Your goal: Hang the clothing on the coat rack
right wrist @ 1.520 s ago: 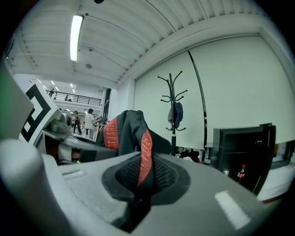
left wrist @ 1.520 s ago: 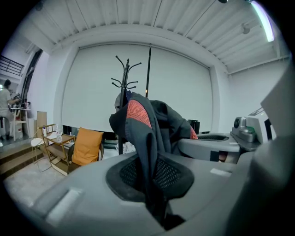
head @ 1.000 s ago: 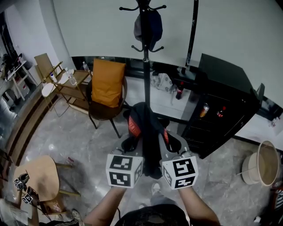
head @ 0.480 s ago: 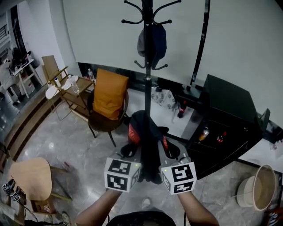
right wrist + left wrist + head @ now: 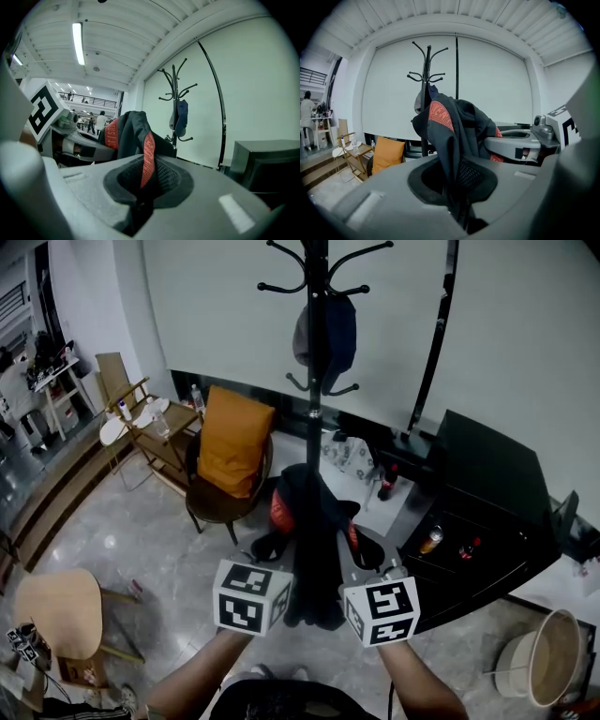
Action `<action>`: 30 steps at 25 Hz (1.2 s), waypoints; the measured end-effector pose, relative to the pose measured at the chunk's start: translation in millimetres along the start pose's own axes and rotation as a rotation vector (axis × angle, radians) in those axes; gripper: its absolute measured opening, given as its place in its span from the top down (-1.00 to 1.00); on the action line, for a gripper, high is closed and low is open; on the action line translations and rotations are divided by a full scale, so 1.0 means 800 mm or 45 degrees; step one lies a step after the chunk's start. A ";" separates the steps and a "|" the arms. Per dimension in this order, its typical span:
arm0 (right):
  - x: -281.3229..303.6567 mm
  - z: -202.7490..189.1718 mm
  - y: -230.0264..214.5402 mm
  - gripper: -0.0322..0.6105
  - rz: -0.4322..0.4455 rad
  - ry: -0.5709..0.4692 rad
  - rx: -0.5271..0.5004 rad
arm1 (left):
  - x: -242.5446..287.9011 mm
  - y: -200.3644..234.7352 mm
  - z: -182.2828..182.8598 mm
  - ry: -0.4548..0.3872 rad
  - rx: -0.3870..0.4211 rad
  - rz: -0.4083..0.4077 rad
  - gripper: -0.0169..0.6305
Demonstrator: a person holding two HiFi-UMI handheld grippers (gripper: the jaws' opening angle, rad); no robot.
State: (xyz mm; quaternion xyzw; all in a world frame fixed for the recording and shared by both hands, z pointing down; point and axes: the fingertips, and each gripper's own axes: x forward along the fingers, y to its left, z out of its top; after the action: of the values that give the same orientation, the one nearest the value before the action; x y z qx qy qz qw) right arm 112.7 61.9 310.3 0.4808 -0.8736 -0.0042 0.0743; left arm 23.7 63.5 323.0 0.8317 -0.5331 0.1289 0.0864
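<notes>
The left gripper (image 5: pixel 461 213) and right gripper (image 5: pixel 138 206) both pinch the soft, floppy jacket (image 5: pixel 309 512), maybe near its collar, by the coat rack (image 5: pixel 313 362).

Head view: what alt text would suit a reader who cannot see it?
The left gripper and right gripper both clamp a dark jacket with red trim before a black coat rack. A dark cap hangs on the rack; an orange chair stands left of it.

Grey right gripper (image 5: pixel 138 208), jaws pinched together on a black fabric garment with a red strip (image 5: pixel 133 131), grey left gripper (image 5: pixel 89 147) with its marker cube at the garment's left, tall black metal coat rack (image 5: pixel 174 89) beyond, dark blue cap (image 5: pixel 181 117) hanging on it, black cabinet (image 5: pixel 267 161) at right.
</notes>
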 end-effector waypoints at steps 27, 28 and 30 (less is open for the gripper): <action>0.149 -0.001 -0.041 0.80 -0.229 0.041 0.035 | 0.119 0.122 0.025 -0.003 -0.008 -0.160 0.84; 0.156 -0.001 -0.044 0.80 -0.245 0.045 0.038 | 0.125 0.127 0.026 -0.005 -0.005 -0.172 0.84; 0.168 -0.002 -0.050 0.80 -0.276 0.049 0.044 | 0.137 0.136 0.029 -0.009 0.001 -0.194 0.84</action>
State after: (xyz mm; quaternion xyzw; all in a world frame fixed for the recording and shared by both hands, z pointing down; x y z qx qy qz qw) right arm 75.3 -72.5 325.8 0.5737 -0.8148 0.0121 0.0819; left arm -28.9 -83.5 335.2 0.8704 -0.4685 0.1192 0.0939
